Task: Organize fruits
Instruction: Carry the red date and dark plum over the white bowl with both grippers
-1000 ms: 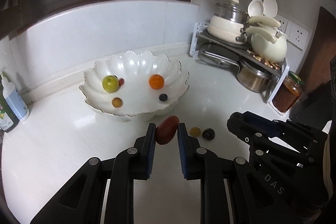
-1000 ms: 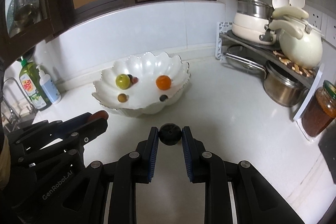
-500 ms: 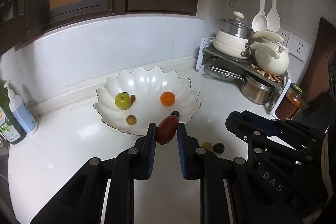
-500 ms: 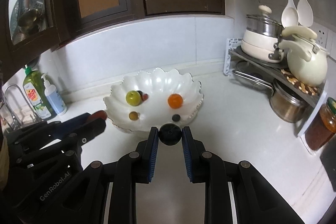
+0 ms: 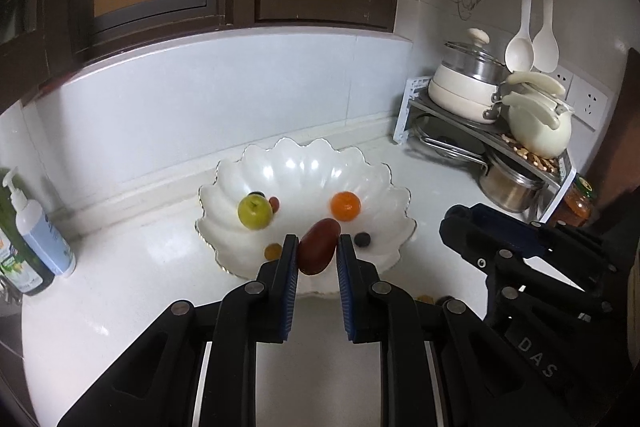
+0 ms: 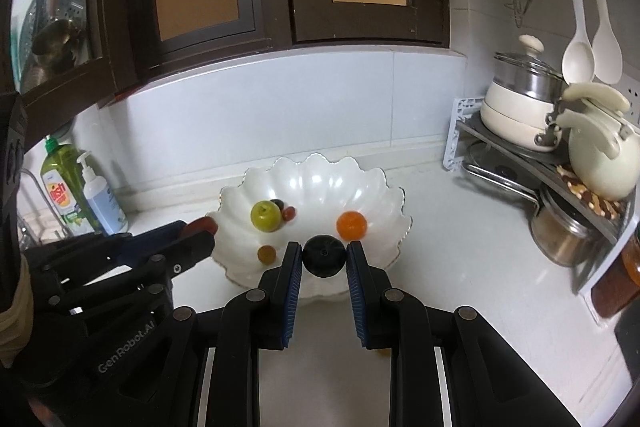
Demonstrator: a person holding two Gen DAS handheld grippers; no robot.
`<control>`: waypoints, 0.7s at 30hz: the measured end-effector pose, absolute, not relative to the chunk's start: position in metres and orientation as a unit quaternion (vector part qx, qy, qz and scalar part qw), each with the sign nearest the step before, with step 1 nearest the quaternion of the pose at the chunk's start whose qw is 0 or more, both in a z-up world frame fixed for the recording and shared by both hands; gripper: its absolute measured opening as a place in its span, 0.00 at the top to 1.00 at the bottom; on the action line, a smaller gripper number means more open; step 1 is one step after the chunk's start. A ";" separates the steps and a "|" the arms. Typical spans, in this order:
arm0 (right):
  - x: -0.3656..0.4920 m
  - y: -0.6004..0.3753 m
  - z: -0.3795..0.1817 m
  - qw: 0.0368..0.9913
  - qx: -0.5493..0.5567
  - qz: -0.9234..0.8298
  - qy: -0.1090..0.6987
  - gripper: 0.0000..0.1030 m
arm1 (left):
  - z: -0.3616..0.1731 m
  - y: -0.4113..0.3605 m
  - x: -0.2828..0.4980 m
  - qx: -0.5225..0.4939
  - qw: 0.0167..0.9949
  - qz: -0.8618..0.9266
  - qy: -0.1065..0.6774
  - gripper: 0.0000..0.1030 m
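A red-brown fruit is clamped in the left hand-held gripper & a black fruit in the right hand-held gripper, both held above the scalloped white bowl's near rim on the bench

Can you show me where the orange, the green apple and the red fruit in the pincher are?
orange point(image 5: 345, 205), left wrist view, middle of its peel.
green apple point(image 5: 255, 213), left wrist view, its front.
red fruit point(image 5: 318, 251), left wrist view, its middle, between the pads.
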State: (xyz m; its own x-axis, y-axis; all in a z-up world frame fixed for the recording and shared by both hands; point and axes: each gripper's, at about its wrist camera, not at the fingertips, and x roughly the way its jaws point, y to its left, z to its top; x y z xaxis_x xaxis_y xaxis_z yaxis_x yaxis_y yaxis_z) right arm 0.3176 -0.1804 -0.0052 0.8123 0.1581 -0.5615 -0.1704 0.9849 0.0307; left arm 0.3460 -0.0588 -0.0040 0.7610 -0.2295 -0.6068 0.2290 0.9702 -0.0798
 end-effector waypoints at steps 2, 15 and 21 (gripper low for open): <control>0.326 -0.180 -0.005 0.950 -0.010 0.084 0.299 0.76 | -0.003 -0.058 0.352 0.004 0.939 -0.120 0.324 0.81; 0.386 -0.180 -0.009 0.942 -0.016 0.084 0.325 0.76 | 0.002 -0.062 0.397 0.031 0.939 -0.108 0.325 0.81; 0.415 -0.181 -0.012 0.937 -0.025 0.078 0.341 0.76 | -0.002 -0.063 0.424 0.033 0.934 -0.107 0.339 0.81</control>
